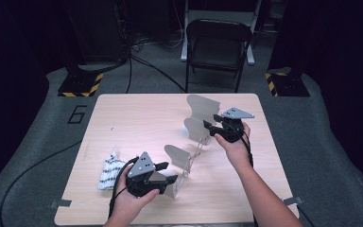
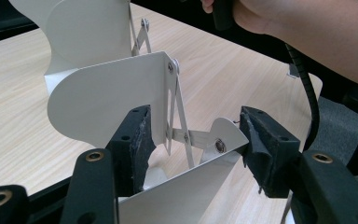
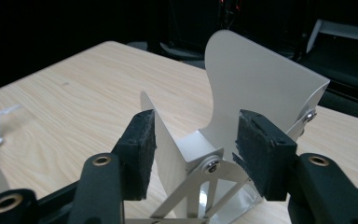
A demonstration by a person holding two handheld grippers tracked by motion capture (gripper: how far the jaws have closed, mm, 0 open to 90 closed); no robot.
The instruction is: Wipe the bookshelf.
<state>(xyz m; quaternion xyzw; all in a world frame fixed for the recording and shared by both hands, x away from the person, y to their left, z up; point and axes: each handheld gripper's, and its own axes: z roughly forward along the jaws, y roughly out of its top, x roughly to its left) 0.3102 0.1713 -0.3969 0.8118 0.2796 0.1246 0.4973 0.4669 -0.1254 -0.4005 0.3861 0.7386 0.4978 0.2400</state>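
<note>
High view: a white metal folding rack (image 1: 191, 142) of curved plates joined by scissor links stands stretched across the middle of the pale wooden counter (image 1: 137, 113), running from the near centre toward the far right. The left tool (image 1: 166, 173), held in the person's left hand (image 1: 134, 198), sits at the rack's near end; the right tool (image 1: 209, 124), held in the right hand (image 1: 234, 142), sits at its far end. A black-and-white patterned cloth (image 1: 109, 171) lies on the counter just left of the left tool. A dark folding chair (image 1: 216, 47) stands on the floor beyond the counter.

Left gripper view: the jaws stand spread, with the near end plate (image 2: 186, 186) between them; the right pad (image 2: 256, 144) lies against the plate's edge, while contact at the left pad cannot be told.

Right gripper view: the jaws stand spread on either side of a thin plate (image 3: 165, 140) and a linkage pivot (image 3: 211, 164), the pads clear of the metal.
</note>
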